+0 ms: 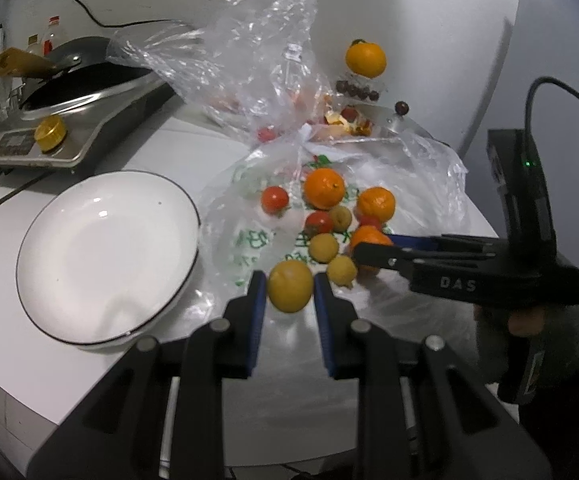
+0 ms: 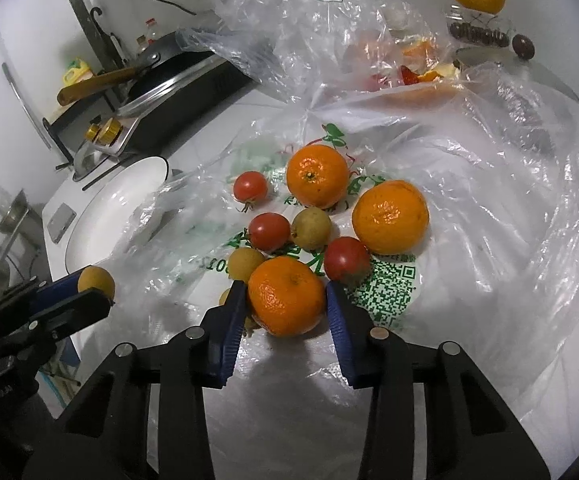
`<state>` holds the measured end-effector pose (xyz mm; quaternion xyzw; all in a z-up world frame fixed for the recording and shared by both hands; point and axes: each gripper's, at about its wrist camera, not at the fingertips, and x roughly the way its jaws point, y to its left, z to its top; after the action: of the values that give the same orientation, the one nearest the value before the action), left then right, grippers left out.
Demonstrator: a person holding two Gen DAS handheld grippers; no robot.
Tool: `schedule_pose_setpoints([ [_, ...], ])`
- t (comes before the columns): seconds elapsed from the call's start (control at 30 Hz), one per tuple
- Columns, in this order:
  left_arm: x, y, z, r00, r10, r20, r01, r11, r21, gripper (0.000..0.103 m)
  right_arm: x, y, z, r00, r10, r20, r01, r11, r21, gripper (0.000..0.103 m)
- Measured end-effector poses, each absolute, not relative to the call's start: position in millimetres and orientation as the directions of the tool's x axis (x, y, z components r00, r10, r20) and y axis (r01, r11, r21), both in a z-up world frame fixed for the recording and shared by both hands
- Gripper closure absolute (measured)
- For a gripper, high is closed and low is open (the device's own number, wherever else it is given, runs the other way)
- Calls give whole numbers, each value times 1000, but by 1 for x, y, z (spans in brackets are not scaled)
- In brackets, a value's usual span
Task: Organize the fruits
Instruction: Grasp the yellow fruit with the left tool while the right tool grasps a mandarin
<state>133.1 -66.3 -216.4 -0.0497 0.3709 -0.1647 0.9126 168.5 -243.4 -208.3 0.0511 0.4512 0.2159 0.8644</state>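
Left gripper (image 1: 289,286) clamps a yellow fruit (image 1: 290,286) just beside the white plate (image 1: 69,292). Right gripper (image 2: 286,298) pinches an orange (image 2: 286,295) on the plastic bag (image 2: 469,208). Risk: bag film snags, neighbouring tomato (image 2: 346,260) rolls

The plate (image 1: 105,256) is glossy white with a thin black rim line. The flattened bag (image 2: 469,240) is clear plastic printed in green — characters and a QR code. On it lie 3 bright orange mandarins (image 2: 317,176), 3 red tomatoes (image 2: 250,186) and small dull-yellow fruits (image 1: 323,247). Both grippers are black with blue pads (image 2: 225,332) — the left gripper (image 1: 289,286) has a yellow fruit (image 1: 289,286) between them, the right gripper (image 2: 286,296) an orange one (image 2: 286,296). The cooker (image 1: 49,140) is silver with gold knobs (image 1: 50,128).
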Motion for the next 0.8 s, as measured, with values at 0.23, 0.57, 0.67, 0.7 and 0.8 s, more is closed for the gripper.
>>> schedule_pose_setpoints([
  [0.23, 130, -47, -211, 701, -317, -639, 236, 949, -211, 78, 160, -236, -182, 549, 400, -734, -348, 908, 234, 61],
  [0.57, 126, -8, -205, 744, -271, -610, 174, 961, -214, 78, 152, -204, -148, 577, 433, -692, -426, 883, 197, 61],
  [0.67, 124, 7, -204, 758, -249, -603, 153, 966, -208, 78, 153, -189, -141, 576, 448, -684, -454, 871, 188, 61],
  [0.7, 124, 11, -204, 762, -240, -601, 145, 968, -204, 78, 153, -186, -140, 575, 452, -682, -460, 868, 188, 61],
  [0.8, 124, 24, -204, 773, -215, -596, 125, 974, -189, 78, 155, -171, -135, 571, 468, -675, -485, 855, 183, 61],
])
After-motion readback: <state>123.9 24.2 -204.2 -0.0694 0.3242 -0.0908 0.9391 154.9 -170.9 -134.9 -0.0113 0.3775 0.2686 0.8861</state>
